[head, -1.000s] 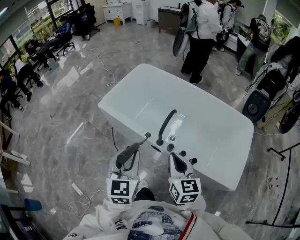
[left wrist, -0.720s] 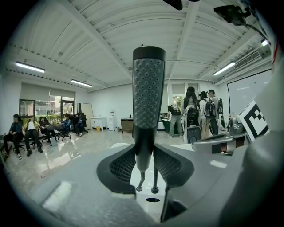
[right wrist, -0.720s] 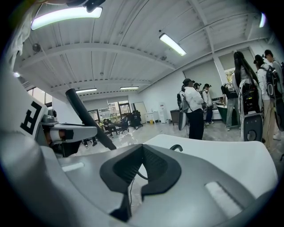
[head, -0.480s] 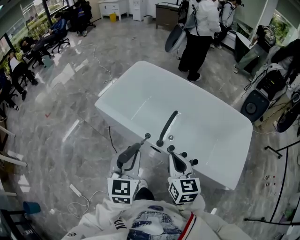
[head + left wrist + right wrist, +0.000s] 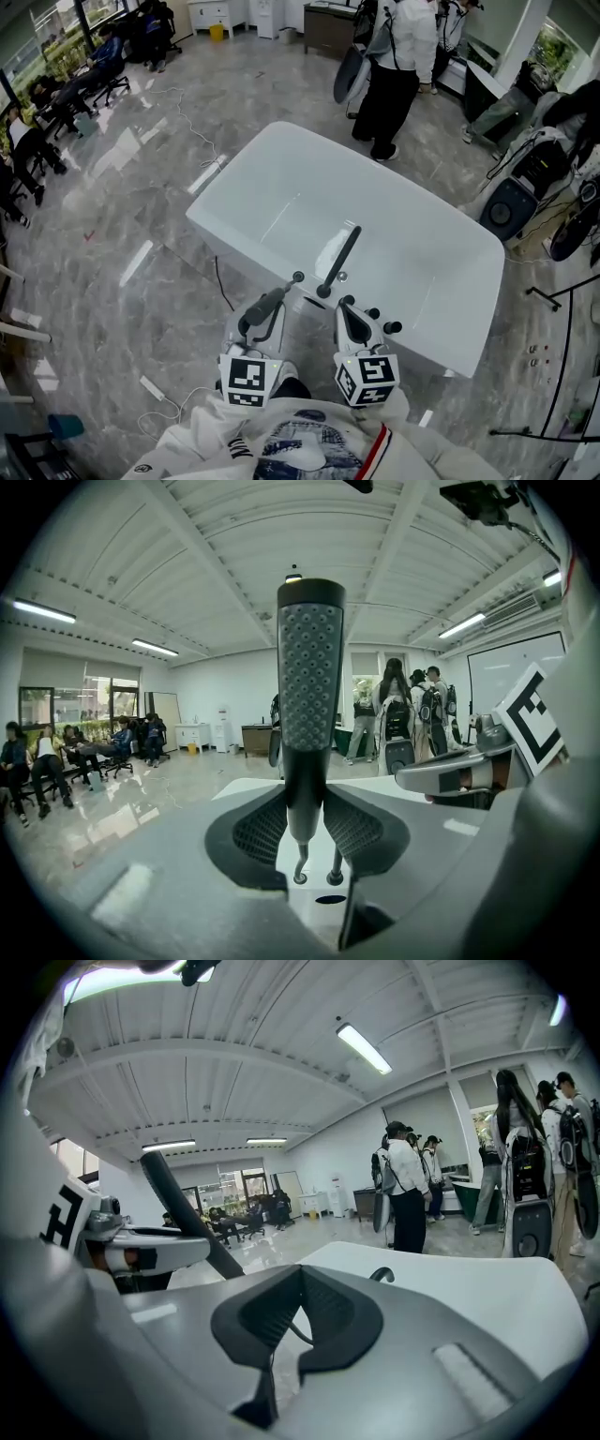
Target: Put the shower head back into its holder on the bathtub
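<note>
The white bathtub (image 5: 281, 178) lies ahead, with a black spout (image 5: 337, 258) and black knobs (image 5: 391, 327) on its near rim. My left gripper (image 5: 267, 311) is shut on the grey shower head (image 5: 286, 289), whose tip points at the rim fittings. In the left gripper view the shower head (image 5: 309, 667) stands upright between the pads of the left gripper (image 5: 305, 810), dimpled face toward the camera, above two small black posts (image 5: 335, 878). My right gripper (image 5: 352, 317) hovers over the rim beside the knobs, and the right gripper (image 5: 300, 1274) is shut with nothing in it.
Several people stand beyond the tub's far corner (image 5: 398, 66) and others sit at the far left (image 5: 37, 103). A speaker (image 5: 502, 211) and stands are at the right. Cables and a power strip (image 5: 155, 389) lie on the marble floor at the near left.
Both grippers have eased slightly forward and down toward the tub's near rim. The shower head stays in the left grip.
</note>
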A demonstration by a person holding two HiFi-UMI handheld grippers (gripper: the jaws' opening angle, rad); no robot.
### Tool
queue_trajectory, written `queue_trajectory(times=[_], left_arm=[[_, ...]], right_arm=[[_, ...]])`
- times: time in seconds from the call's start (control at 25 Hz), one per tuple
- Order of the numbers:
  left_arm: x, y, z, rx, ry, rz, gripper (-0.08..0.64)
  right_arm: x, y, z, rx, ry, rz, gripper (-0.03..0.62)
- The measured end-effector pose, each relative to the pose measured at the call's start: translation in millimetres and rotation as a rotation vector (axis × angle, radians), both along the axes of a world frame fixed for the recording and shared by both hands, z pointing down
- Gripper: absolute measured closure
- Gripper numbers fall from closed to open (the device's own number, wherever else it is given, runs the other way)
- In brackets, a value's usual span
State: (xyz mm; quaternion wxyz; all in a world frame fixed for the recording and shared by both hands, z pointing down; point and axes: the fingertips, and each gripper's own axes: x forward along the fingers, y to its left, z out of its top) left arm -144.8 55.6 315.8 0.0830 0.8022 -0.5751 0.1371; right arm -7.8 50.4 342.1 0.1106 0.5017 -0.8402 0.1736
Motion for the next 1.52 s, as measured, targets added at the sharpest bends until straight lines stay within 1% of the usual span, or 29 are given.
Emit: queue_trajectory(times=[0.28,0.56,0.88,1.12,1.36,1.52], left_arm=[[-3.0,-11.3,10.5,-0.017,0.022,0.061,0.434],[-2.9,-19.4,16.2,-0.030,0.031,0.076,0.434],[4.8,-28.9,21.4,-0.041,0.023,0.070,0.433],[10.3,-47.9,30.1,-0.070,0.021,0.048,0.433],[25.7,-73.0,37.2,-0.093,0.009,0.023,0.433],[31.3,-88.3,40.9,-0.109,-0.001,-0.007,0.433]], right_arm=[[-8.0,-7.1,-0.1,0.001,0.019,0.036,0.588],[-1.8,-10.7,2.1,-0.008,0.031,0.065,0.588],[11.4,-19.3,9.5,-0.025,0.027,0.070,0.588],[18.9,-43.9,13.4,-0.036,0.018,0.054,0.588],[35.6,-72.7,19.5,-0.055,0.005,0.033,0.588],[43.3,-92.6,21.9,-0.065,-0.009,0.015,0.588]])
